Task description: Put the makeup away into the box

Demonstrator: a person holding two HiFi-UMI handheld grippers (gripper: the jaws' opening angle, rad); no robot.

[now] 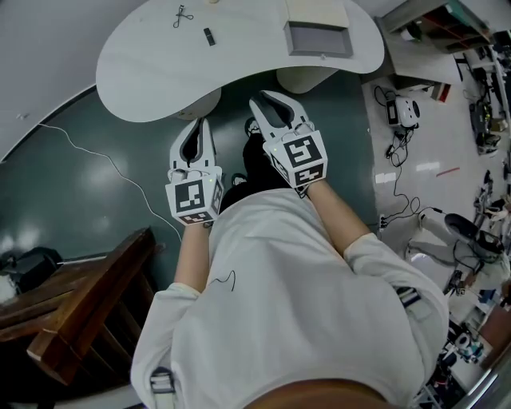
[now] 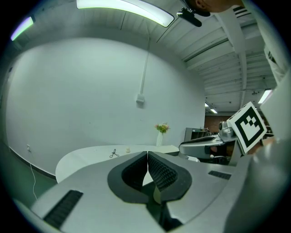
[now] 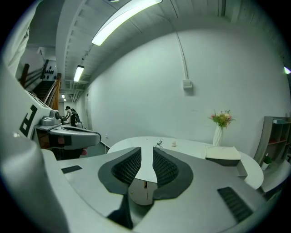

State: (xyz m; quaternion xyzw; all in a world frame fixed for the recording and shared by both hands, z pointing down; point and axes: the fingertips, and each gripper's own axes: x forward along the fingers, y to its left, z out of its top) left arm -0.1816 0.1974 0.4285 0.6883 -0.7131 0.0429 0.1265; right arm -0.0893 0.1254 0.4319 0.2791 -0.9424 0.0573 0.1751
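Observation:
A white curved table [image 1: 160, 64] stands ahead of me. On it lie a metal eyelash curler [image 1: 182, 14], a small dark makeup item [image 1: 209, 36] and a grey open box [image 1: 319, 38] with a lid behind it. Both grippers hang over the dark floor, short of the table's near edge. My left gripper [image 1: 198, 125] has its jaws together with nothing between them [image 2: 147, 154]. My right gripper [image 1: 267, 99] has its jaws slightly apart and empty [image 3: 146, 152]. The right gripper view shows the curler [image 3: 158, 144] and the box [image 3: 223, 154] farther off.
A vase of flowers [image 3: 220, 127] stands at the table's far side. A dark wooden stair frame [image 1: 80, 311] is at my lower left. A thin white cable [image 1: 96, 156] runs over the floor. Robot gear and cables [image 1: 447, 232] crowd the right side.

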